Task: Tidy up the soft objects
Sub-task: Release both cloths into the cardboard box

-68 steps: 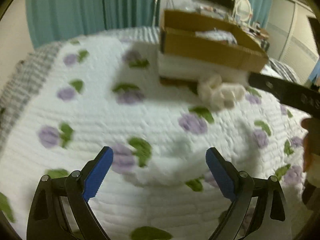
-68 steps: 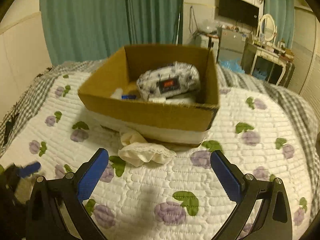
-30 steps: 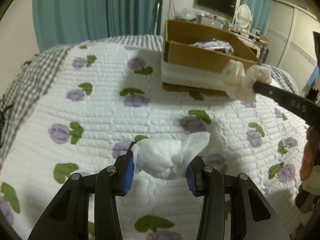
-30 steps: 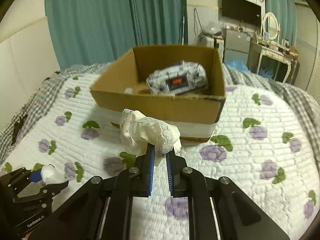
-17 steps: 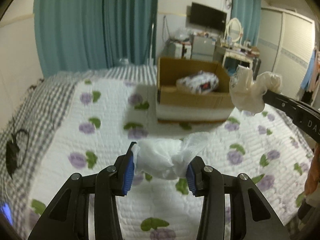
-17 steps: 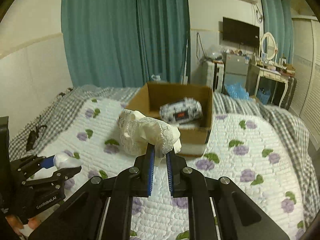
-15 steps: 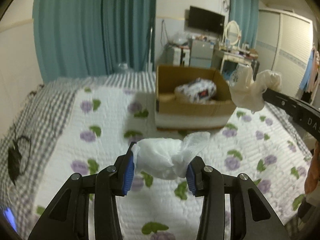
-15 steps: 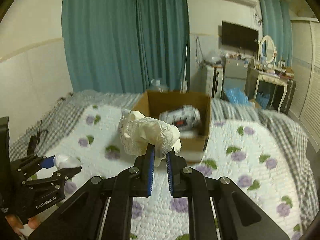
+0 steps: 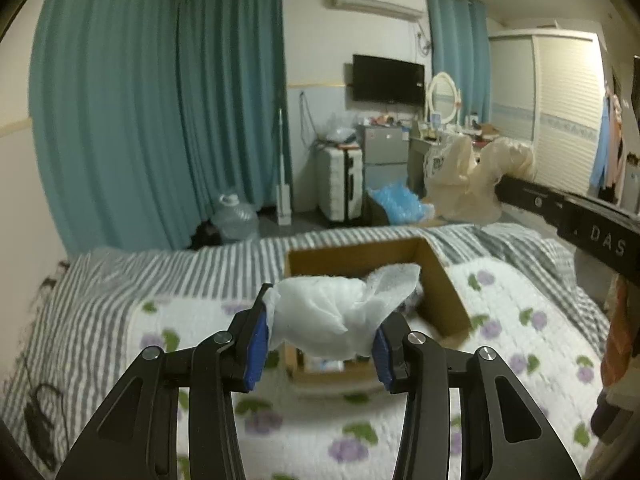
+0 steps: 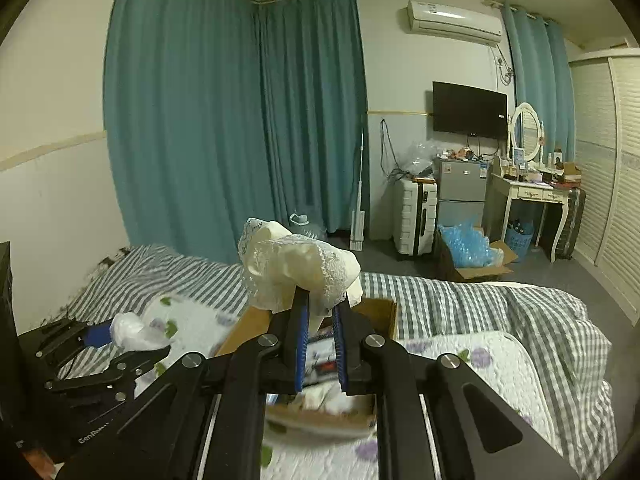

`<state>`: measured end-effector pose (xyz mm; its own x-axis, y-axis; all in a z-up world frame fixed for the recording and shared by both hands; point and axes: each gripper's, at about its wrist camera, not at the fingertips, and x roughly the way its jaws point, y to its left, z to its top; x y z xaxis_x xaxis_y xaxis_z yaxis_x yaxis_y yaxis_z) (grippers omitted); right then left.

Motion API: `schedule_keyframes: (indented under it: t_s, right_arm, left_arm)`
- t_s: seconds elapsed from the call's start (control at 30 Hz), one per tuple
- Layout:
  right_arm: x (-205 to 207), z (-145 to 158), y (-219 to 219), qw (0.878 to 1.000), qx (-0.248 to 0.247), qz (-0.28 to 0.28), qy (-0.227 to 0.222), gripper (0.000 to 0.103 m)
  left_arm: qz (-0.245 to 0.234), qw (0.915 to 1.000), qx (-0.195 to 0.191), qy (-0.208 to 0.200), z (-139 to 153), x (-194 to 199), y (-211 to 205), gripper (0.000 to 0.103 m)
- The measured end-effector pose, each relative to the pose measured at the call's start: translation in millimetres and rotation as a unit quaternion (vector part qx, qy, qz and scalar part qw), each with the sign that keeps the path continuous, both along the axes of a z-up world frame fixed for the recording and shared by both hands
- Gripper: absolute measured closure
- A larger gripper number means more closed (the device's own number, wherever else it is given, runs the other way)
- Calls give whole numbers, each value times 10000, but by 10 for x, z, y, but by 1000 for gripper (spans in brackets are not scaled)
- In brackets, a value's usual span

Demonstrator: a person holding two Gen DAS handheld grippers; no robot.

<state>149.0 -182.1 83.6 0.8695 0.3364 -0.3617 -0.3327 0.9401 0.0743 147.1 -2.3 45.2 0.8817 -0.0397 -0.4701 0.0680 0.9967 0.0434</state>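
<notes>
Above the cardboard box (image 9: 440, 280) on the quilted bed (image 9: 520, 320), the left gripper (image 9: 318, 338) is pinching a white cloth bundle (image 9: 332, 316) while the right gripper (image 10: 320, 328) is clamping a lace-trimmed cream cloth (image 10: 296, 268).

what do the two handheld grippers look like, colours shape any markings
Both match: the left gripper and right gripper are matte black linkage frames with triangular cut-outs, silver pivot screws, and blue ribbed pads on the fingers. White lettering shows: "DAS" on the right one's side, "GenRob..." on the left one's. No cables or sleeves visible.
</notes>
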Motion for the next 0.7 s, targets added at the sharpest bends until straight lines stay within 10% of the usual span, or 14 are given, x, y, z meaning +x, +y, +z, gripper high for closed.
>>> schedule_keyframes:
  t_s: [0.6, 0.7]
  right_arm:
    - [1445, -1134, -45, 9962, 278, 68, 826, 90]
    - [1546, -1222, -121, 9955, 465, 38, 826, 43]
  left_arm:
    - [-77, 9983, 146, 552, -730, 1375, -250, 60]
    - [-241, 9981, 363, 426, -751, 1367, -328, 56]
